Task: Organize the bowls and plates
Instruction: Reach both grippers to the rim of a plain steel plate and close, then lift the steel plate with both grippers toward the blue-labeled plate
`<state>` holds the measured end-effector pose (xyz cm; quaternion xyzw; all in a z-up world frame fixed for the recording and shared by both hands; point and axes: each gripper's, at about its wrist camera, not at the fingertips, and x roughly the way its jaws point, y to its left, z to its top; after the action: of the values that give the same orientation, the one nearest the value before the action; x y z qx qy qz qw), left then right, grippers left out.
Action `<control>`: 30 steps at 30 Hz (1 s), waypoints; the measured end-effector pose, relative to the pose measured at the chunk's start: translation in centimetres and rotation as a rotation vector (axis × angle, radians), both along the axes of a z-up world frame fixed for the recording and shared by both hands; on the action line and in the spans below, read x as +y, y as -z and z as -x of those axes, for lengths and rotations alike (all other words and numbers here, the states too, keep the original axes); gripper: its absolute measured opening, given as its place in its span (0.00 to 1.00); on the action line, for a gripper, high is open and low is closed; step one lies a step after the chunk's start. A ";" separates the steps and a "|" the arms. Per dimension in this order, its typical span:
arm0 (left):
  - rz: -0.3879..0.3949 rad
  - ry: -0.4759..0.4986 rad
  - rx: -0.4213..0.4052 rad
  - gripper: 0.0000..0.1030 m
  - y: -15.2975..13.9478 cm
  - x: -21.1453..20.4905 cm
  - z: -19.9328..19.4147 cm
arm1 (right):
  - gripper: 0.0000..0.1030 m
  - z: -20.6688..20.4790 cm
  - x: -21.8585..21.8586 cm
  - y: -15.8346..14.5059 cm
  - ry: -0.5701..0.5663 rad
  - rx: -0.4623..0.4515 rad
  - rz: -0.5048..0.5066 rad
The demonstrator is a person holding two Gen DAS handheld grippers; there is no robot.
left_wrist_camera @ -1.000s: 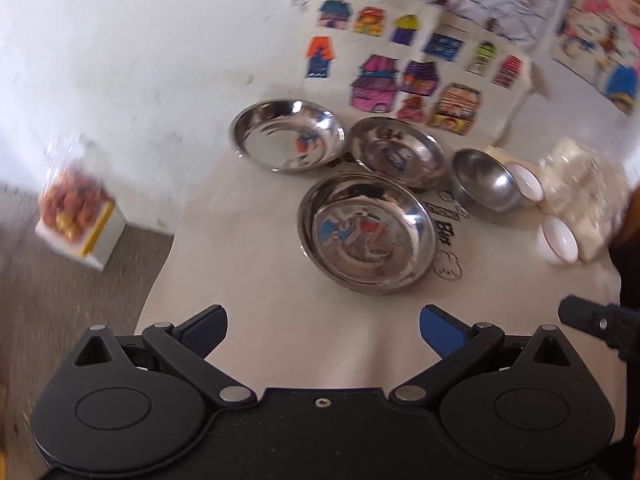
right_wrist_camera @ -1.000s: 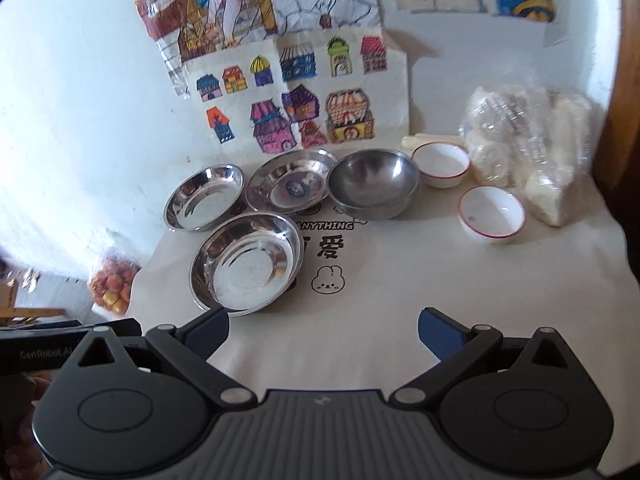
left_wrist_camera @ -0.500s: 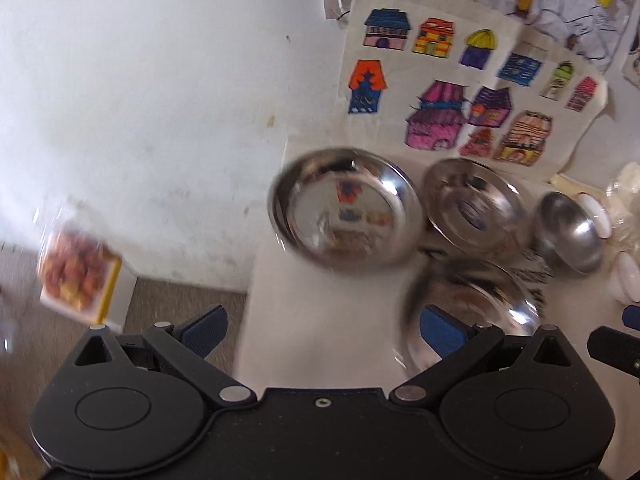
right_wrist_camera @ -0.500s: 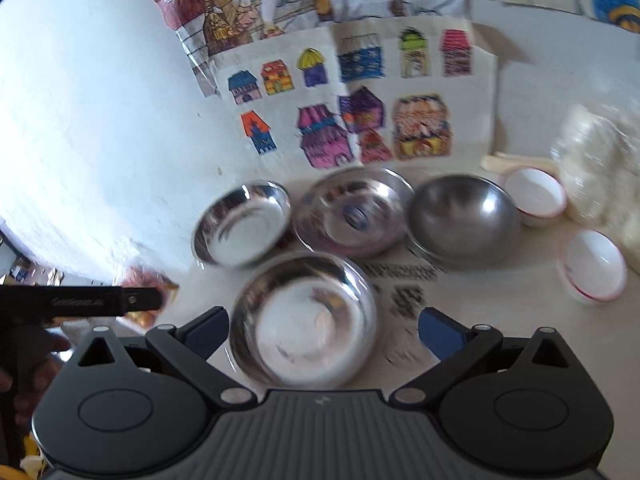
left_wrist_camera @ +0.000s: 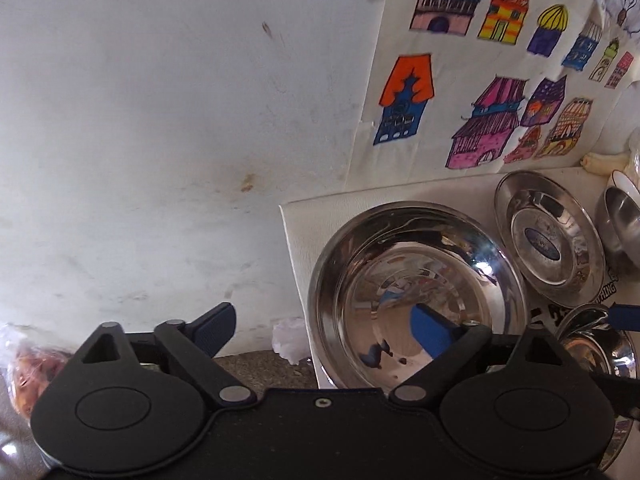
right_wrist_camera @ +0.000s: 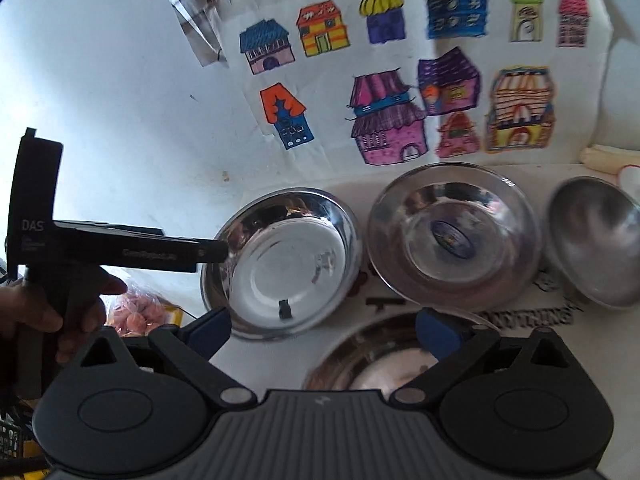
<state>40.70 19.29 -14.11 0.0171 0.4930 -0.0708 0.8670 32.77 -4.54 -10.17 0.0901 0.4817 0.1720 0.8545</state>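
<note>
Left wrist view: left tool (left_wrist_camera: 322, 330) straddling near rim of shiny round steel plate (left_wrist_camera: 416, 292) at tabletop (left_wrist_camera: 308, 216) corner, jaws closing, not yet pinching. Right tool (right_wrist_camera: 322, 330) released, over nearer steel plate (right_wrist_camera: 380, 364), likely stacking target.

The wall (right_wrist_camera: 120, 100) with its taped house drawings (right_wrist_camera: 400, 92) closes off the far side right behind the steel plates (right_wrist_camera: 280, 264); the plates and a steel bowl (right_wrist_camera: 592, 240) sit nearly rim to rim, leaving no gap between them; left of the table (left_wrist_camera: 304, 232) edge the way is open down to the floor (left_wrist_camera: 256, 368), except for the bag of fruit (right_wrist_camera: 136, 312).
</note>
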 end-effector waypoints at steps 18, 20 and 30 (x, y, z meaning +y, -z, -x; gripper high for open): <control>0.121 0.010 0.053 0.26 1.8 1.7 -0.7 | 0.50 -5.0 2.7 4.1 0.018 0.118 0.023; 0.118 0.001 0.063 0.20 1.9 1.8 -0.8 | 0.45 -5.2 2.9 4.4 0.020 0.129 0.029; 0.127 -0.022 0.081 0.09 2.1 2.2 -1.1 | 0.19 -5.5 3.0 5.4 0.054 0.164 0.054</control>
<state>41.77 21.53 -16.26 -0.0461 0.5222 -0.0929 0.8465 38.29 -1.49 -15.57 0.0936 0.5519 0.1281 0.8187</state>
